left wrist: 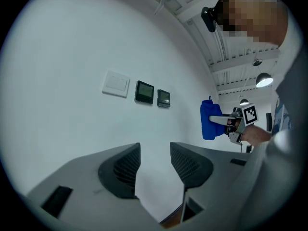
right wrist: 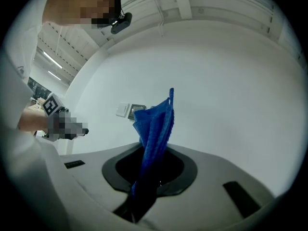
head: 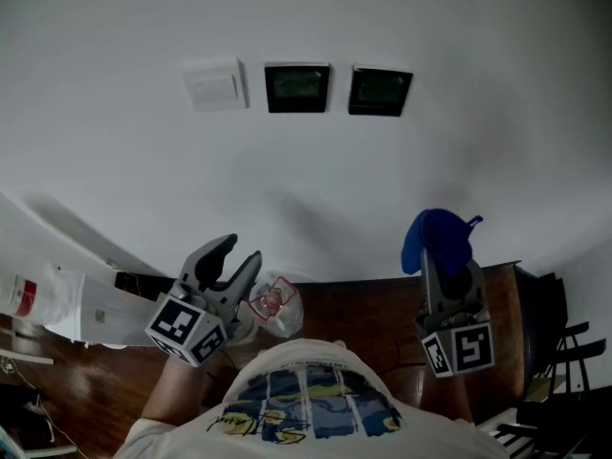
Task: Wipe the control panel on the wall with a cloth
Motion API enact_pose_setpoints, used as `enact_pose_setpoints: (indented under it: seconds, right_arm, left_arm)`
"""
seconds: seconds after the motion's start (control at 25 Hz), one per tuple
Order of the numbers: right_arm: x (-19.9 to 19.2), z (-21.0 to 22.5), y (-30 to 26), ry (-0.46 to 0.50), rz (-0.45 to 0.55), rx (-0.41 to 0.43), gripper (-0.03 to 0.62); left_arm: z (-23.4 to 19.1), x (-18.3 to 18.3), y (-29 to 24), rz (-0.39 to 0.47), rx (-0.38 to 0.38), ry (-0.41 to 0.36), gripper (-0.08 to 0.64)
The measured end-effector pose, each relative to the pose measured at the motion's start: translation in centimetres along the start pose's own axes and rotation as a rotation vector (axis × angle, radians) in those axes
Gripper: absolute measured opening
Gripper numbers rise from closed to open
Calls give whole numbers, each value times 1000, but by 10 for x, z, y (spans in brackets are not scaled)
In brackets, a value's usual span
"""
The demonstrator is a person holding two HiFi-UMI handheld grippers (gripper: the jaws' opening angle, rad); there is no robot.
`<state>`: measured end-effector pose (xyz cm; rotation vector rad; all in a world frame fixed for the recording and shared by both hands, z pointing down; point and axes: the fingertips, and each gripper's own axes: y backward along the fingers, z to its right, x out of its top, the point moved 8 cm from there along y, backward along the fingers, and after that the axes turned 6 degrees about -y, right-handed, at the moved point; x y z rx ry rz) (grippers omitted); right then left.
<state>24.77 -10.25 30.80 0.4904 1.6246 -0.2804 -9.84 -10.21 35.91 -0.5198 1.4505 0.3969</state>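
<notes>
At the far left of the head view a white packet (head: 84,312) lies on the dark wooden tabletop (head: 368,306), at about 8 o'clock. Next comes the left gripper (head: 239,254) at 7 o'clock, its jaws moderately apart with only bare wall between them, so it carries nothing. A crumpled clear wrapper (head: 275,306) sits just beside it. High on the wall at 12 o'clock are a white switch plate (head: 215,84) and then the control panel, two dark squares (head: 297,88) and (head: 381,91) side by side. At 4 o'clock the right gripper (head: 444,261) is clamped on the blue cloth (head: 435,239), which stands up above the jaws in a bunched fold, well below the panel and not yet on it. The wipe looks yet to begin. The main risk is in the grip: only a narrow fold is pinched, so dragging it across the wall could pull the cloth free. Pressing too hard could also bring the hard jaw tips through the fold onto a screen, or sweep left and trip the switch
</notes>
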Motion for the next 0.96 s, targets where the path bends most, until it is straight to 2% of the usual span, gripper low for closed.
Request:
enact_pose_setpoints:
  seconds: [0.52,0.96]
  right_arm:
    - [-6,-12,-2,-11,-1,3,67]
    - [-6,-1,-2,-7,6,0,66]
  left_arm:
    - [-8,-3,3,-28,-13,-11,170]
    - [-6,-4,-7,-34,-15,-16,170]
